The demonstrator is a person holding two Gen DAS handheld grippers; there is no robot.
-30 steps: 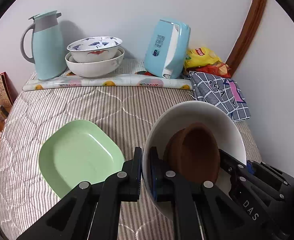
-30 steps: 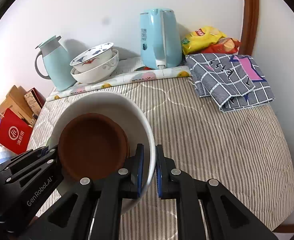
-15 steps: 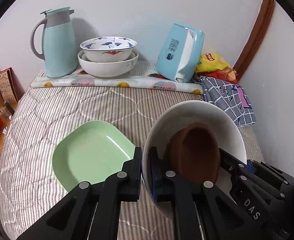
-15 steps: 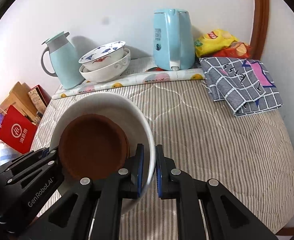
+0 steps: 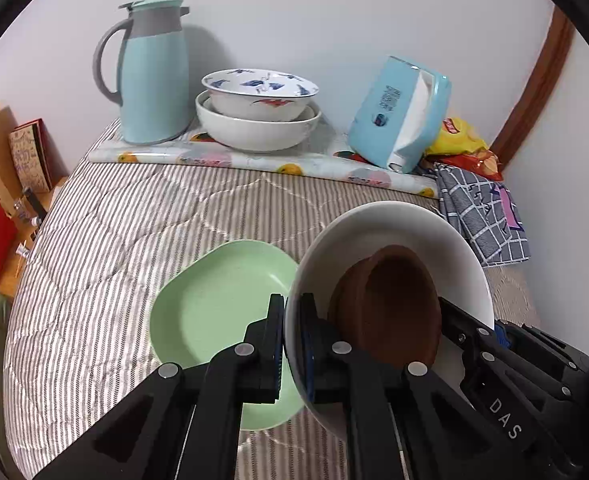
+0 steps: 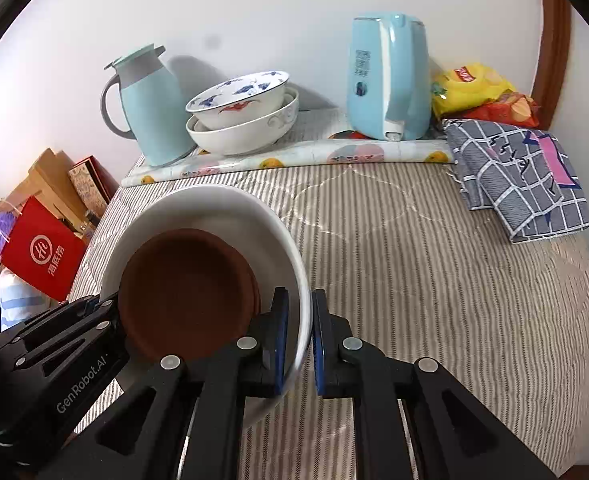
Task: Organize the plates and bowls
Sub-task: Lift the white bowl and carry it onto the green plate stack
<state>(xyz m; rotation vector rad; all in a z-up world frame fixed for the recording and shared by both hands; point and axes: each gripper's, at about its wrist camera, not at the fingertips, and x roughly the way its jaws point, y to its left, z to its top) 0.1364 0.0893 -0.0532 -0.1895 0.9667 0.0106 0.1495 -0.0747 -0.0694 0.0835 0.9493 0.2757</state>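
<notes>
Green plate (image 5: 218,304) shows only from left wrist

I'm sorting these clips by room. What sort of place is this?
Probably a bedroom in a home: dishes sit on a striped quilted mattress, with a thermos jug, kettle and snack bags against the wall.
</notes>
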